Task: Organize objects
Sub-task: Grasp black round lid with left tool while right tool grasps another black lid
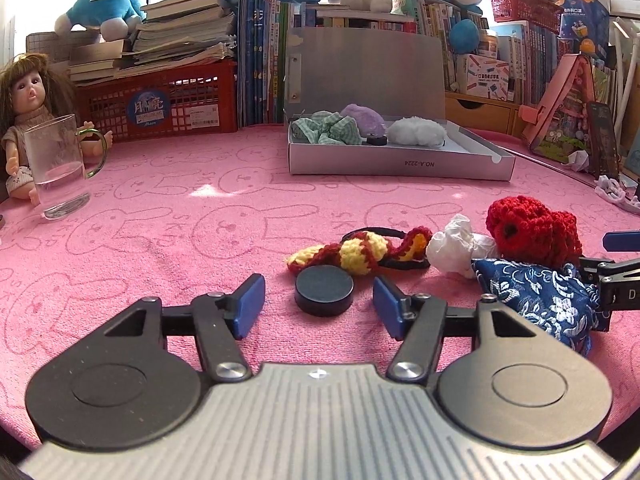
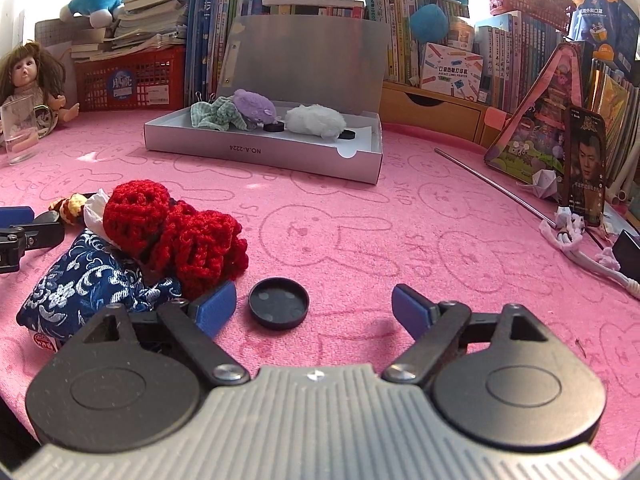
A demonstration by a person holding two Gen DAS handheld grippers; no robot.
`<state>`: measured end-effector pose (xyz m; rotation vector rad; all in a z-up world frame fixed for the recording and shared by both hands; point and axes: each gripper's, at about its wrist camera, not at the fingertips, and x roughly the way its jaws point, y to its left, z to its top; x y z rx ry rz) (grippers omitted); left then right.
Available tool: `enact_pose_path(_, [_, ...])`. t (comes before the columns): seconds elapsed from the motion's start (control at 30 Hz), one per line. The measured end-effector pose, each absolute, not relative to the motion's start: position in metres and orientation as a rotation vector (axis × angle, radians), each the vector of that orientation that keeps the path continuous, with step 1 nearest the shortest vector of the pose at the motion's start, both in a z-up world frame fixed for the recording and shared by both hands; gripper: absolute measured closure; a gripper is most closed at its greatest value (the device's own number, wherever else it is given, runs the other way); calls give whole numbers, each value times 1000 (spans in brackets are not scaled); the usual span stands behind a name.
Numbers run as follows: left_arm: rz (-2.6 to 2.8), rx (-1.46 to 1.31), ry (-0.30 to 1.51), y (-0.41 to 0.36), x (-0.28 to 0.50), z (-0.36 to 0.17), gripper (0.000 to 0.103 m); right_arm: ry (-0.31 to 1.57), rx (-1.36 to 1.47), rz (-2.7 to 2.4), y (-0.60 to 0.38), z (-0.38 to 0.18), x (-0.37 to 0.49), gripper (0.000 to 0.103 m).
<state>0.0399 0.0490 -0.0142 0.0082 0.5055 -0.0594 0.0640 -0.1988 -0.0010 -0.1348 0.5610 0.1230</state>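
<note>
The left gripper (image 1: 318, 304) sits low over the pink cloth (image 1: 160, 240), jaws about half open, with a black disc (image 1: 324, 295) lying between the pads. The pads stand clear of its rim on both sides; nothing is held. The right gripper (image 2: 313, 309) stands wide open around a black cap (image 2: 279, 302), also untouched; that cap lies hollow side up, nearer the left pad than the right.

The disc lies flat, closed face up, just in front of a yellow and red crochet band (image 1: 356, 254). It is round, so it has no long axis and points no way in particular; any pair of opposite rim points will serve. It looks rigid, light and smooth-sided, so it is likely to slip if pinched high or off centre. I judge the best hold is low on the rim, across the full width.

Beside it lie a white tissue wad (image 1: 456, 250), a red crochet piece (image 1: 532, 228) and a blue brocade pouch (image 1: 548, 300), all soft and easily dragged along; the right gripper's left pad is almost against the pouch.

The grey box (image 1: 400, 164) stands open at the far side, well apart from the disc, already holding soft items and similar black discs. It appears the likely destination.
</note>
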Motion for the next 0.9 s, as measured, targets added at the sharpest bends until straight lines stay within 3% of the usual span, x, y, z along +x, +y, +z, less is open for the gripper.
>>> enact_pose_path(0.3, [-54, 9, 504, 46, 40, -14, 35, 556, -142, 136, -197, -1, 62, 17])
enact_pose_path(0.5, [-41, -7, 507, 51, 38, -12, 49, 559, -90, 182, -198, 0, 57, 32])
enact_pose_path(0.77, [-46, -15, 500, 53, 36, -9, 62, 546, -87, 210, -192, 3, 54, 63])
enact_pose_path(0.9, [-50, -11, 489, 52, 35, -6, 66, 534, -71, 206, -194, 6, 54, 66])
